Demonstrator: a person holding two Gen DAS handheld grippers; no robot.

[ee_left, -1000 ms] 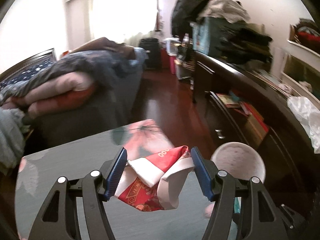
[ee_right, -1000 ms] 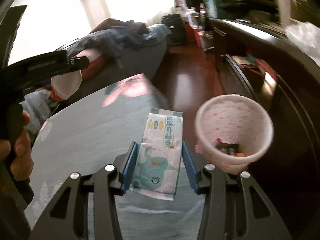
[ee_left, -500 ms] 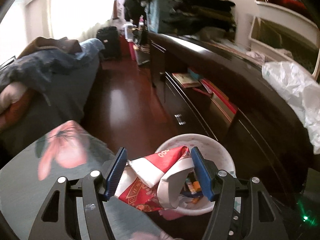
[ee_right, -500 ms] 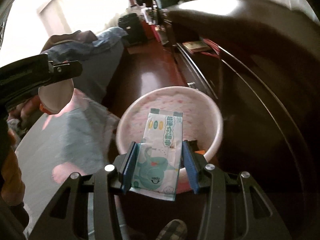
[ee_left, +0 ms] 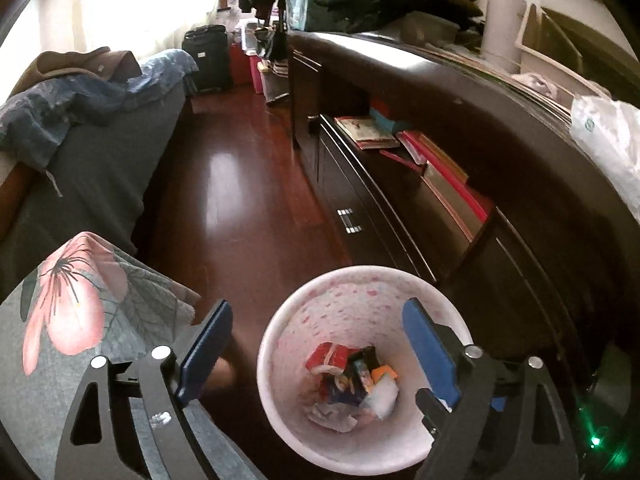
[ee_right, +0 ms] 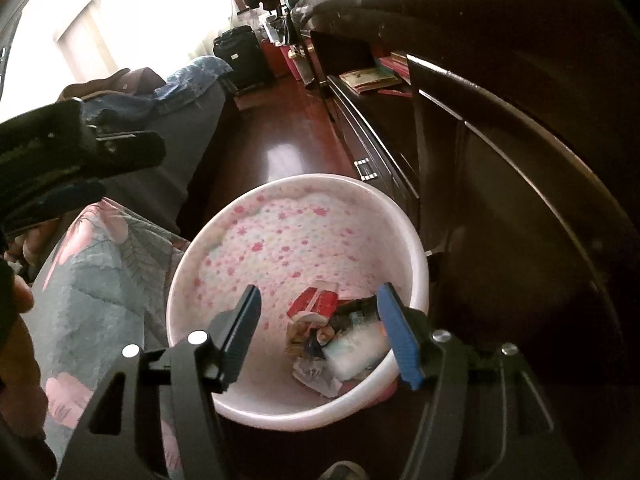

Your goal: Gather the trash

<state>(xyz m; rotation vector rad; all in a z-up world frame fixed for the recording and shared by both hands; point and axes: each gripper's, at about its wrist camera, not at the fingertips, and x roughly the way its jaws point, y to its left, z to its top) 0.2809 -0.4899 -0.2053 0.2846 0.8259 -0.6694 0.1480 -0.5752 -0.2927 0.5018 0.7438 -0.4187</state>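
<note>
A pink flowered trash bin (ee_left: 280, 340) stands on the floor beside the table; it also shows in the right wrist view (ee_right: 416, 256). Inside lie the red and white wrapper (ee_left: 330, 356) (ee_right: 314, 304), the white tissue pack (ee_right: 356, 350) (ee_left: 382, 398) and other scraps. My left gripper (ee_left: 316, 344) is open and empty above the bin. My right gripper (ee_right: 320, 324) is open and empty above the bin too. The left gripper's body (ee_right: 76, 160) shows at the left of the right wrist view.
A table with a grey flowered cloth (ee_left: 72, 320) (ee_right: 92, 272) is left of the bin. A dark wooden cabinet (ee_left: 460, 184) with books runs along the right. A bed with bedding (ee_left: 88, 120) is at the left. Red-brown floor (ee_left: 236, 184) lies between.
Both grippers swung from the table over the bin and opened. The red wrapper dropped from the left gripper and the tissue pack from the right gripper into the bin.
</note>
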